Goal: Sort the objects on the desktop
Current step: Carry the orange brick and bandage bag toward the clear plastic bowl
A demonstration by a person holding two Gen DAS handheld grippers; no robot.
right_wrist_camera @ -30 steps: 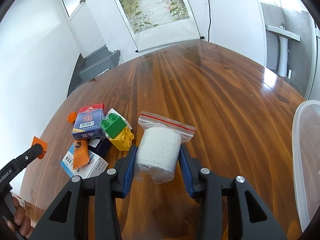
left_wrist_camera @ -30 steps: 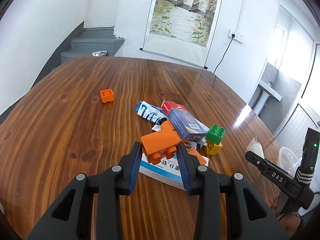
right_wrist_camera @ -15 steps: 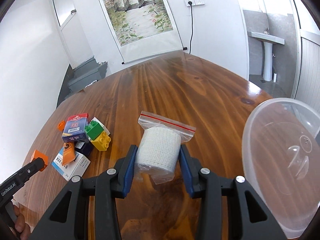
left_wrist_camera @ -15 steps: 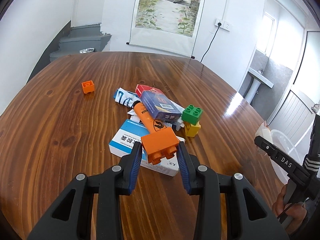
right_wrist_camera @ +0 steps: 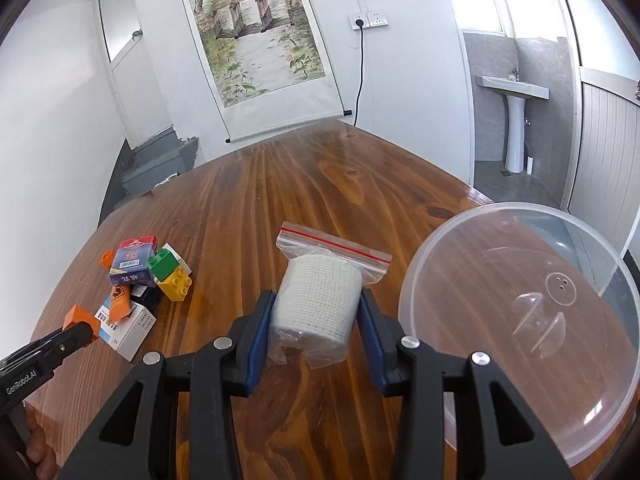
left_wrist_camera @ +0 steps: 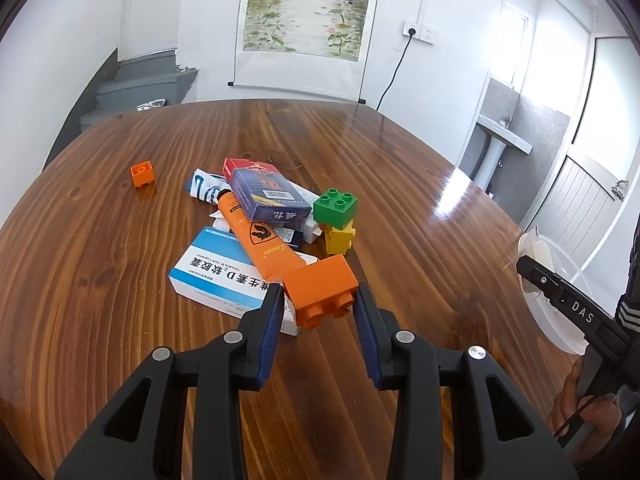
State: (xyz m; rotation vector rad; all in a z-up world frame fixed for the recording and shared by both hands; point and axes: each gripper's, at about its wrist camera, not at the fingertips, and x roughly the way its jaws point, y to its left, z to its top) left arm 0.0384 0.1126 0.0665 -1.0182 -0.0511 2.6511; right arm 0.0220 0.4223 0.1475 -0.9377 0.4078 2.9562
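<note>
My left gripper (left_wrist_camera: 319, 307) is shut on an orange toy brick (left_wrist_camera: 320, 290), held above the near edge of a pile. The pile holds a white and blue medicine box (left_wrist_camera: 218, 270), an orange tube (left_wrist_camera: 260, 236), a dark blue card box (left_wrist_camera: 268, 196), and a green brick (left_wrist_camera: 335, 208) on a yellow brick (left_wrist_camera: 339, 238). A small orange brick (left_wrist_camera: 142, 173) lies apart at the left. My right gripper (right_wrist_camera: 316, 316) is shut on a gauze roll in a zip bag (right_wrist_camera: 320, 300), held above the table just left of a clear plastic bowl (right_wrist_camera: 520, 320).
The wooden table (left_wrist_camera: 120, 240) stretches far back toward a wall with a hanging scroll painting (left_wrist_camera: 308, 4). The clear bowl's rim (left_wrist_camera: 536, 312) shows at the right of the left wrist view, behind the right gripper's body. The pile (right_wrist_camera: 140, 284) sits left in the right wrist view.
Both grippers have drawn back and swung right with their loads. The pile has slid further from the left gripper, and the clear bowl has come fully into the right wrist view.
</note>
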